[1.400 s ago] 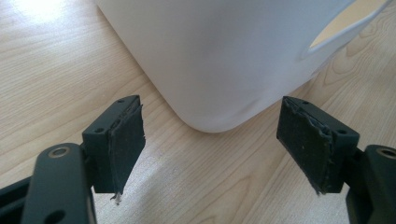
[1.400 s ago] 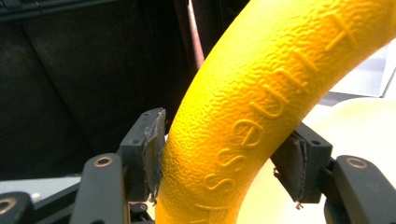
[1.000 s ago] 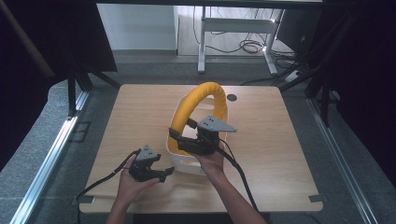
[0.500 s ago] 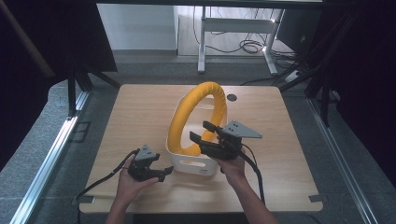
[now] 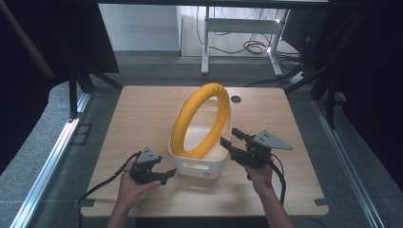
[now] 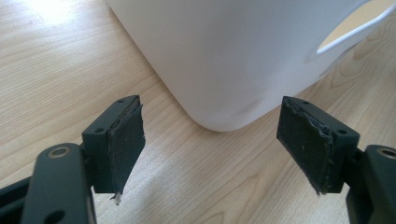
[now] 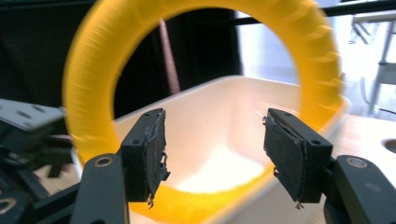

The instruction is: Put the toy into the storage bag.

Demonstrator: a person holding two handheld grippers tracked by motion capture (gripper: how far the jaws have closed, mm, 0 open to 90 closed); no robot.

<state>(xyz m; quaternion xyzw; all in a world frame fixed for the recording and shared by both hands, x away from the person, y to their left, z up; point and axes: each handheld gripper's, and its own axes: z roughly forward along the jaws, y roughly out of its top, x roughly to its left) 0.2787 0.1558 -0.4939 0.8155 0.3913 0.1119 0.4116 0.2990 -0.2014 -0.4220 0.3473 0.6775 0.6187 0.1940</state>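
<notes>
Left gripper [image 6: 210, 149] is sitting low over the table [image 6: 56, 70], jaws spread wide, pointing at the bin [image 6: 224, 51] corner just ahead, not touching.

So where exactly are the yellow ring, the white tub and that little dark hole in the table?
yellow ring [image 5: 219, 90]: high view, on its top arc.
white tub [image 5: 196, 167]: high view, on its near wall by the handle slot.
dark hole [image 5: 235, 99]: high view, on its middle, behind the tub.

Grey carpet floor [image 5: 47, 156], white desk frame [image 5: 237, 28]
</notes>
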